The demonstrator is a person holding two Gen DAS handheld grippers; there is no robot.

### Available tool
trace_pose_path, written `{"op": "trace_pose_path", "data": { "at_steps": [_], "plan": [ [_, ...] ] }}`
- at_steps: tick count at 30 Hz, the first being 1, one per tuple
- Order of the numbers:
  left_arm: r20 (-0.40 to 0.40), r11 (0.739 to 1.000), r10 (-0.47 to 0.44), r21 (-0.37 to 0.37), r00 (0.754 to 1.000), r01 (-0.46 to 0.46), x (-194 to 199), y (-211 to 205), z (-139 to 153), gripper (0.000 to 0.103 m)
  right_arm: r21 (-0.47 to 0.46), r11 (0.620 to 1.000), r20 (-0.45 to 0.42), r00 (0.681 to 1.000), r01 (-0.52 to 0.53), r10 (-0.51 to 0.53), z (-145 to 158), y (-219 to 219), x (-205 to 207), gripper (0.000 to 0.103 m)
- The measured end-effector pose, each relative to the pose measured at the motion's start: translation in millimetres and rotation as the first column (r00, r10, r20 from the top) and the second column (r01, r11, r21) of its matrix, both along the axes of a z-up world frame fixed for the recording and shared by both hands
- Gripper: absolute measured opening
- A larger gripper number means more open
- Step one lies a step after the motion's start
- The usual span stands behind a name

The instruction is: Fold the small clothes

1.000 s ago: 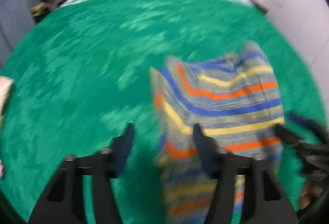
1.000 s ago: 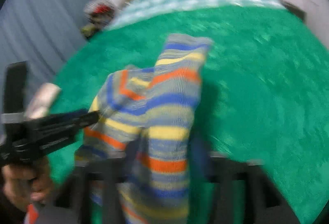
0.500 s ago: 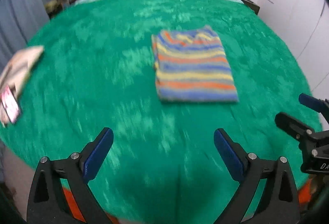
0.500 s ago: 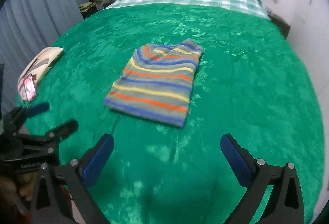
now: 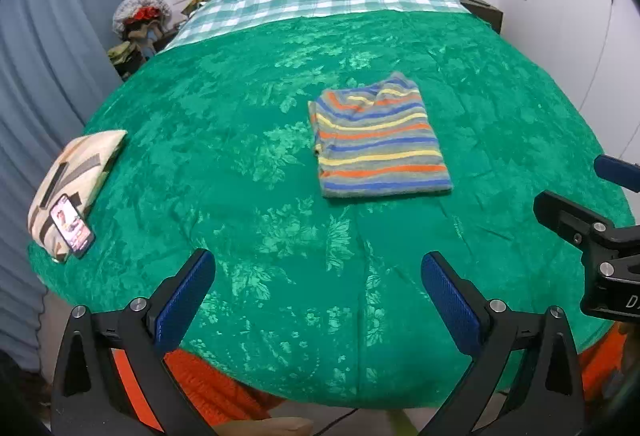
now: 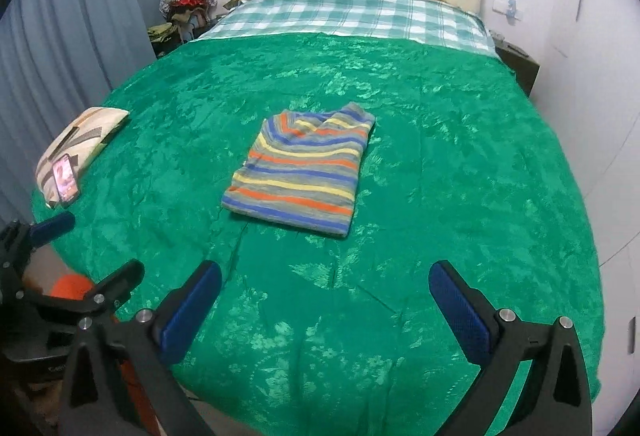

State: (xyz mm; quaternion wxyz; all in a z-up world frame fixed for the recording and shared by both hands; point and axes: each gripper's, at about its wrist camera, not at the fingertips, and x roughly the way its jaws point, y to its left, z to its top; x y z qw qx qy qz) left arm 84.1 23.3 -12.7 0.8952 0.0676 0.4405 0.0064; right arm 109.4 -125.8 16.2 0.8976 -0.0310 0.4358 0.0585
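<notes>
Left wrist view: the striped garment (image 5: 380, 140) is seen folded into a neat rectangle, lying flat on the green bedspread (image 5: 240, 164), well apart from the left gripper (image 5: 318, 296), whose fingers are spread wide with nothing between them; its jaws are opening. Right wrist view: the same garment (image 6: 300, 172) lies beyond the right gripper (image 6: 326, 306), fingers likewise spread and empty. The fold is judged complete. A next piece would be called for; none is shown near the garment, only a pillow (image 6: 80, 140) and phone (image 6: 66, 178) far to its left.
</notes>
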Motion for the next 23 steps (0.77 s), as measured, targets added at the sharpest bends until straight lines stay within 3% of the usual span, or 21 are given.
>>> {"op": "trace_pose_path", "data": {
  "at_steps": [9, 23],
  "plan": [
    [0.014, 0.998, 0.062, -0.023, 0.998, -0.062, -3, 14, 10, 0.102, -0.031, 0.999, -0.005, 1.000, 0.007, -0.007, 10, 7, -6, 0.102],
    [0.039, 0.996, 0.082, -0.041, 0.996, -0.080, -6, 17, 18, 0.102, -0.034, 0.999, 0.003, 1.000, -0.017, 0.017, 14, 17, -12, 0.102]
  ]
}}
